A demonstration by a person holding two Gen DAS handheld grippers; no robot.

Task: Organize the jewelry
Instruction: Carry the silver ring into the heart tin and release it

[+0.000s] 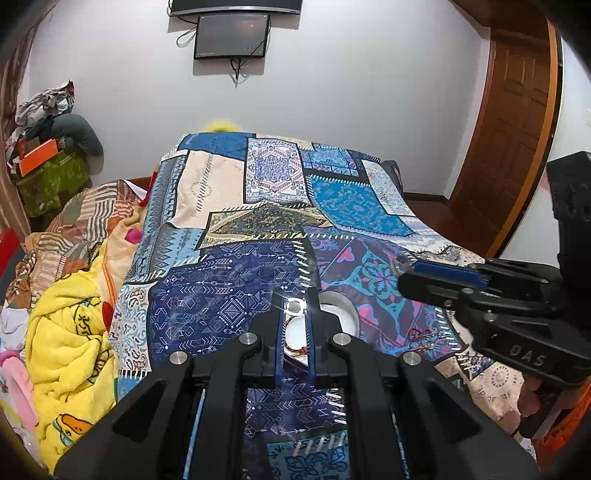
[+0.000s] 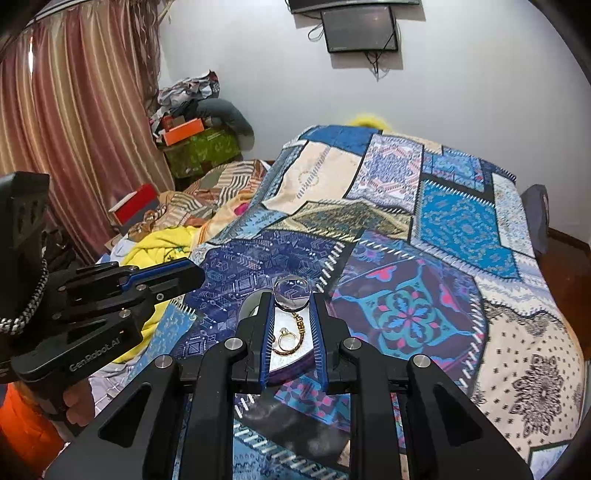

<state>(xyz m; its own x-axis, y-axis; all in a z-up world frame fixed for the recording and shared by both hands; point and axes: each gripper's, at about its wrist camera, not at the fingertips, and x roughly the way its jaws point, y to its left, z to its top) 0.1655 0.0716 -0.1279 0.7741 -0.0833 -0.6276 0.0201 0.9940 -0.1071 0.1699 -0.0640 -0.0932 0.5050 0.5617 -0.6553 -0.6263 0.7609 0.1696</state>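
My left gripper (image 1: 294,307) is shut on a small silver ring (image 1: 294,306), held at its fingertips above a white dish (image 1: 341,314) on the patchwork bedspread. My right gripper (image 2: 291,295) is shut on a clear round lid (image 2: 290,292), held over the same white dish (image 2: 288,360). In that dish lie a gold ring with a pale stone (image 2: 286,338) and a gold chain (image 2: 300,325). The right gripper also shows at the right of the left wrist view (image 1: 400,267), and the left gripper at the left of the right wrist view (image 2: 195,275).
The patchwork bedspread (image 1: 258,206) covers the bed. Yellow and striped blankets (image 1: 70,325) are heaped at its left. Boxes and clothes (image 1: 48,158) are piled in the far left corner. A wooden door (image 1: 513,140) stands at the right, and a screen (image 1: 231,35) hangs on the wall.
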